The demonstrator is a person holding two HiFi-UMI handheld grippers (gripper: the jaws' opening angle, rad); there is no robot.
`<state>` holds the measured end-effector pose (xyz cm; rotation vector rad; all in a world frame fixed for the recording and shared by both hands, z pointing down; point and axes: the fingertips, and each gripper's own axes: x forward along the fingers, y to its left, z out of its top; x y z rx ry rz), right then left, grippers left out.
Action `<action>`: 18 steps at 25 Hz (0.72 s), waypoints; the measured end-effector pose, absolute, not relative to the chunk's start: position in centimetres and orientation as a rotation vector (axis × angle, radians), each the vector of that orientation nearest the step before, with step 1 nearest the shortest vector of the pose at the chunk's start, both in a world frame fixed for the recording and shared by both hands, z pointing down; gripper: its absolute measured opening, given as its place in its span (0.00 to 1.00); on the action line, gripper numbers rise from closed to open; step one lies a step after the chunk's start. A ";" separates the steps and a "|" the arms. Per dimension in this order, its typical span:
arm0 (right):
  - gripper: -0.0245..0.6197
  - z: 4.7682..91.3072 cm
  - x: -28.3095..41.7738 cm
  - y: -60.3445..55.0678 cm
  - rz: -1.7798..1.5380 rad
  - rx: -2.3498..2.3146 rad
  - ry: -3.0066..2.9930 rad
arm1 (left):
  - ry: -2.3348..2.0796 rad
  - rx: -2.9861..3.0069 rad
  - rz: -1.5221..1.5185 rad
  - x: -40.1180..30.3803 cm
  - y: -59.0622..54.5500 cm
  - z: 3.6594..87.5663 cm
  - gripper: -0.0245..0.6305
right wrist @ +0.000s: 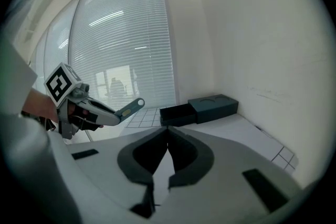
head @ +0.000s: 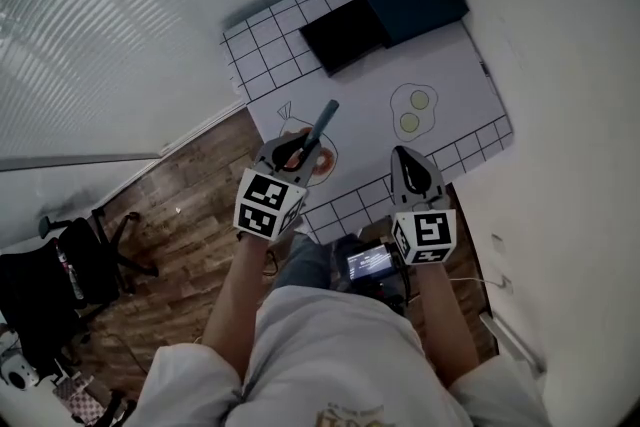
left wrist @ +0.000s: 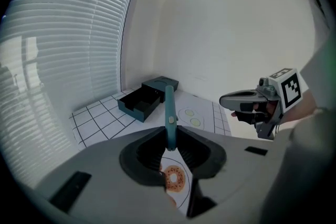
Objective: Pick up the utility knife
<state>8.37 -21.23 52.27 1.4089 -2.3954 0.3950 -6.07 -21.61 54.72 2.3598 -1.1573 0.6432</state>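
Left gripper (left wrist: 170, 136) jaws are being pressed, narrowly apart, on the teal utility knife (left wrist: 169, 113), clear of the table (head: 465, 80); right gripper (right wrist: 168, 134) is being held closed, empty.

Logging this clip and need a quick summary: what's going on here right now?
A person holds a gripper in each hand over a table with a printed mat. The left gripper is shut on the teal utility knife, holding it in the air above the donut drawing. The right gripper is shut and empty. A dark box with its drawer open sits at the far end.
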 end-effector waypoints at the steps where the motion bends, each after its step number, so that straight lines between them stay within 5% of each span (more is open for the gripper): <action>1: 0.05 51.9 8.4 -21.2 0.392 1.412 -2.401 | -1.168 2.362 0.628 -6.2 -21.5 54.1 0.15; 18: 0.05 44.2 8.8 -22.2 0.250 1.484 -2.495 | -1.310 2.445 0.476 -7.2 -20.6 45.5 0.15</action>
